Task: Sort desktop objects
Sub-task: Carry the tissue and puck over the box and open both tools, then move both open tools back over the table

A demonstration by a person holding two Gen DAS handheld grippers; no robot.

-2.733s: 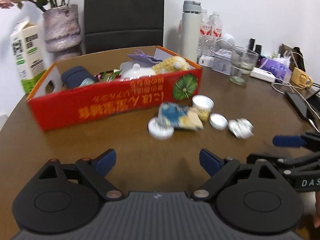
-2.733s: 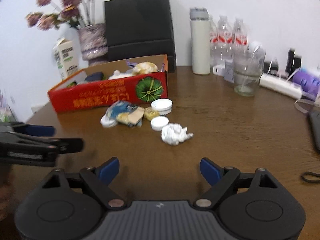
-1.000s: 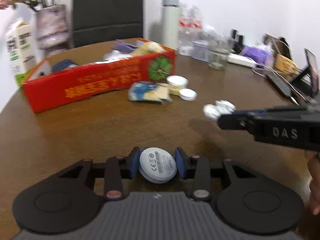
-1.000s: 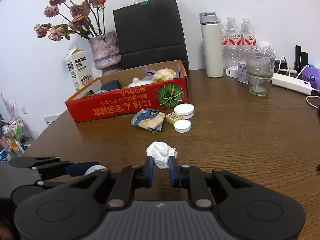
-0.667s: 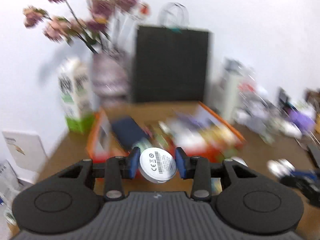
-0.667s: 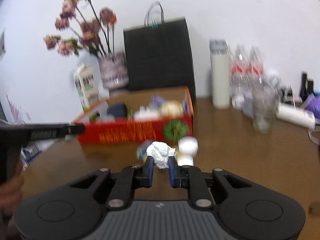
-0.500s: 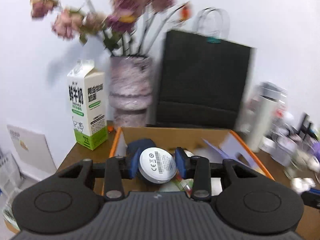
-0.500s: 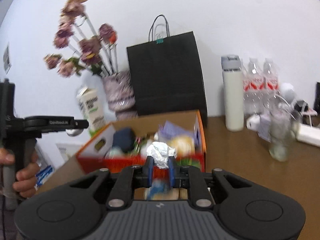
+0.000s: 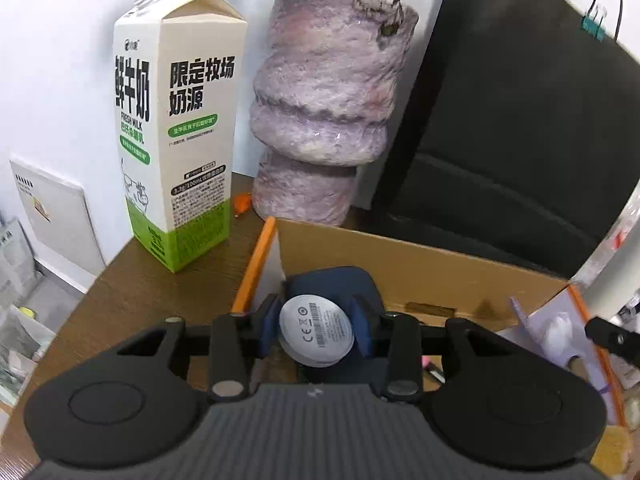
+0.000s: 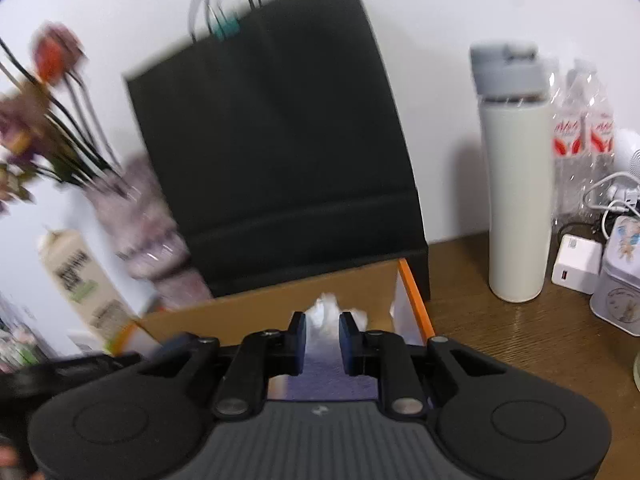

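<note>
My left gripper (image 9: 316, 334) is shut on a round white disc (image 9: 316, 336) with a barcode label, held above the left end of the cardboard box (image 9: 420, 268), over a dark blue case (image 9: 332, 280) lying inside. My right gripper (image 10: 322, 344) is shut on a crumpled white paper wad (image 10: 326, 314), held above the right end of the same box (image 10: 280, 300). The tip of the right gripper shows at the right edge of the left wrist view (image 9: 612, 338).
A milk carton (image 9: 176, 128) and a purple vase (image 9: 324, 116) stand behind the box's left end. A black paper bag (image 10: 276, 160) stands behind the box. A white thermos (image 10: 514, 176), water bottles (image 10: 580, 128), a charger (image 10: 576, 264) and a tin (image 10: 618, 276) stand to the right.
Both grippers closed on their objects on the table, lifted them and carried them forward over the box. The left moved over the blue case, the right over the box's right end.
</note>
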